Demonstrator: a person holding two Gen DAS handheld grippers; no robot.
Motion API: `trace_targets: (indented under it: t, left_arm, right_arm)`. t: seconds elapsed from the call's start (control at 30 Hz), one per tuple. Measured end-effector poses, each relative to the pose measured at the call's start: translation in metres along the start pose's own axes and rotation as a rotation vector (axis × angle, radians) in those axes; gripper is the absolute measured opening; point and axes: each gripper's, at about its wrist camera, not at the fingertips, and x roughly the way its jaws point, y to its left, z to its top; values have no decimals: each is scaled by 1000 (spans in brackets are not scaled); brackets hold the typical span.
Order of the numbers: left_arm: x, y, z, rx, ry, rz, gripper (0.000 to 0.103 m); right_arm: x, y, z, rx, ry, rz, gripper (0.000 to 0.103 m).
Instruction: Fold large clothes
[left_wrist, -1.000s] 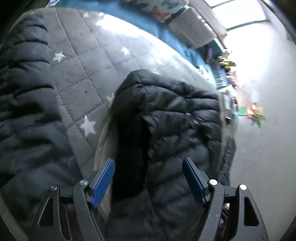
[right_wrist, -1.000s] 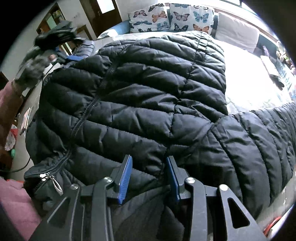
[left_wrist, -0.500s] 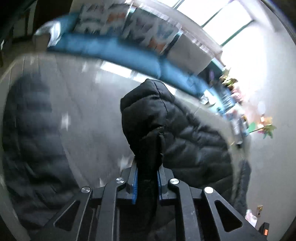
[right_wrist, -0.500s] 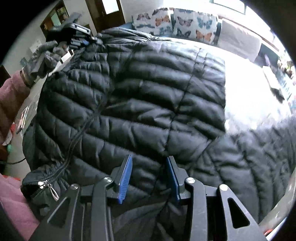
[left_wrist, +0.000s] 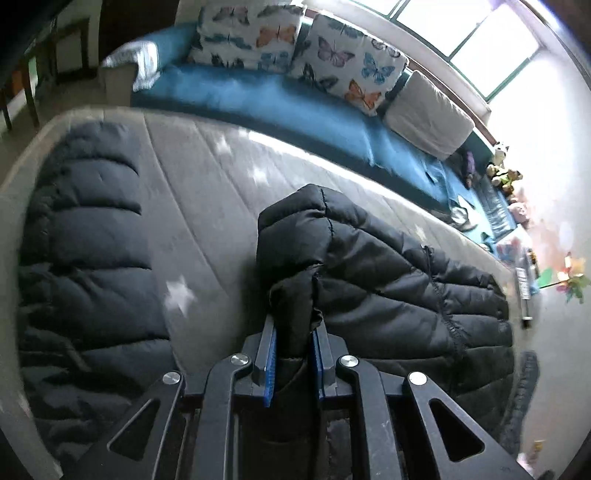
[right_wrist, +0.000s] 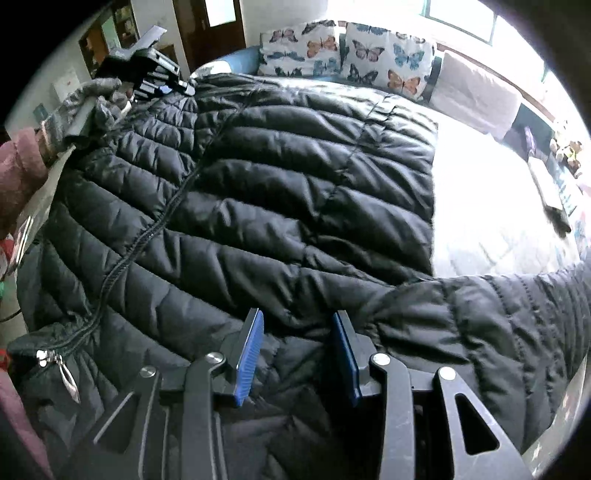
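Both grippers are on the black puffer jacket (right_wrist: 295, 192), which lies spread over the grey star-quilted mat (left_wrist: 207, 192). Left gripper (left_wrist: 292, 354): blue pads pressed together on a bunched fold of the jacket's edge, fabric standing up out of the jaws above the mat. Another quilted part of the jacket lies flat on the mat off to that gripper's left. Right gripper (right_wrist: 297, 354): jaws partly apart with a thick ridge of jacket between the blue pads, both pads pressing the padding, at the jacket's near end. Zipper (right_wrist: 147, 236) runs diagonally from the pull (right_wrist: 68, 376) at the jacket's near left corner up toward the gloved left hand (right_wrist: 92, 107). Sleeve (right_wrist: 498, 325) extends right of the jacket body. Beyond the jacket's far edge: blue bench (left_wrist: 295, 107) with butterfly cushions (right_wrist: 384, 61).
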Motion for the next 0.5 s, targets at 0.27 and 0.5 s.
trace_targets:
  t: [0.27, 0.5]
  left_arm:
    - [-6, 13, 7, 50, 44, 6, 33]
    - [-105, -5, -35, 156, -49, -106, 51]
  right_arm:
    - [9, 11, -15, -58, 36, -20, 52]
    - [-15, 6, -27, 10, 5, -5, 57]
